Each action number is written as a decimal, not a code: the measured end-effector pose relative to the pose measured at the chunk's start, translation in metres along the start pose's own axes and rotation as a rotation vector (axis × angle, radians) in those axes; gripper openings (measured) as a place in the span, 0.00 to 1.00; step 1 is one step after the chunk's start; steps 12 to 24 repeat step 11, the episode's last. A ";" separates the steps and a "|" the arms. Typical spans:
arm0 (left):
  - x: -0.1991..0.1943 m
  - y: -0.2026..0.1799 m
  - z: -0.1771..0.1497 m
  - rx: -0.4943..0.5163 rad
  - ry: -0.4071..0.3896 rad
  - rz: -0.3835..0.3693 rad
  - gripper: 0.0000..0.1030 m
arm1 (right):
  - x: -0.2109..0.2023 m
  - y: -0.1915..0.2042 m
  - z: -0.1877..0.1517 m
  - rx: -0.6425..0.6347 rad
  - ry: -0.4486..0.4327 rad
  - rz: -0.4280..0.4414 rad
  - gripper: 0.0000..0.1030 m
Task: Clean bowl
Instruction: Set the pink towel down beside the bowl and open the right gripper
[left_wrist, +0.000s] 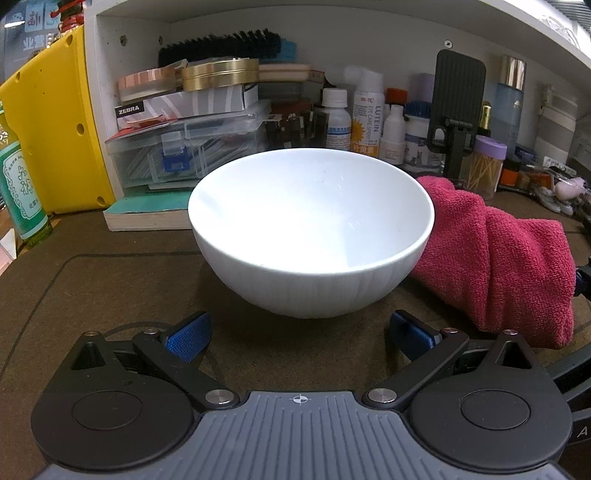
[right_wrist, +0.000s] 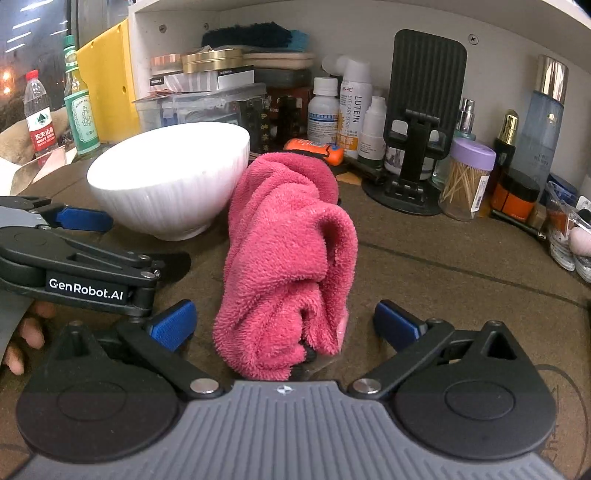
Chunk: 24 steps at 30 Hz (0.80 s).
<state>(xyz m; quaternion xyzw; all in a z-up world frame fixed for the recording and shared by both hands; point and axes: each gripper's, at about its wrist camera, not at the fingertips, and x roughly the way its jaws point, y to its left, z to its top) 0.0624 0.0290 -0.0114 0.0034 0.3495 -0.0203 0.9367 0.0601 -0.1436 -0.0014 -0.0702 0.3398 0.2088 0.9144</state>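
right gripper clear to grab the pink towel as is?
Probably yes. The right gripper is open, with the pink towel lying between its fingers and nothing over it. The white bowl and left gripper sit off to the side.

Both grippers alike: left gripper (left_wrist: 299, 334) & right gripper (right_wrist: 284, 325) w/ ribbed grey body, black link arms, silver pivot screws, blue textured pads (right_wrist: 171, 325); white "GenRobot.AI" lettering on left one's side

bowl (left_wrist: 310, 229): white, smooth, glossy inside, fine ribs outside, ahead of left claw
towel (right_wrist: 284, 258): pink cloth, fluffy, matt, between right claw pads
pads (right_wrist: 171, 325): blue, knurled texture
mat (left_wrist: 110, 280): brown, matt, felt-like
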 end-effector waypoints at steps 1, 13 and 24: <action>0.000 0.000 0.000 0.000 0.000 -0.001 1.00 | 0.000 0.000 0.000 -0.001 0.000 0.001 1.00; 0.000 0.000 0.000 -0.001 -0.002 -0.006 1.00 | 0.000 0.000 0.000 -0.003 0.000 0.004 1.00; 0.000 0.000 0.000 -0.001 -0.002 -0.006 1.00 | 0.000 0.000 0.000 -0.003 0.000 0.004 1.00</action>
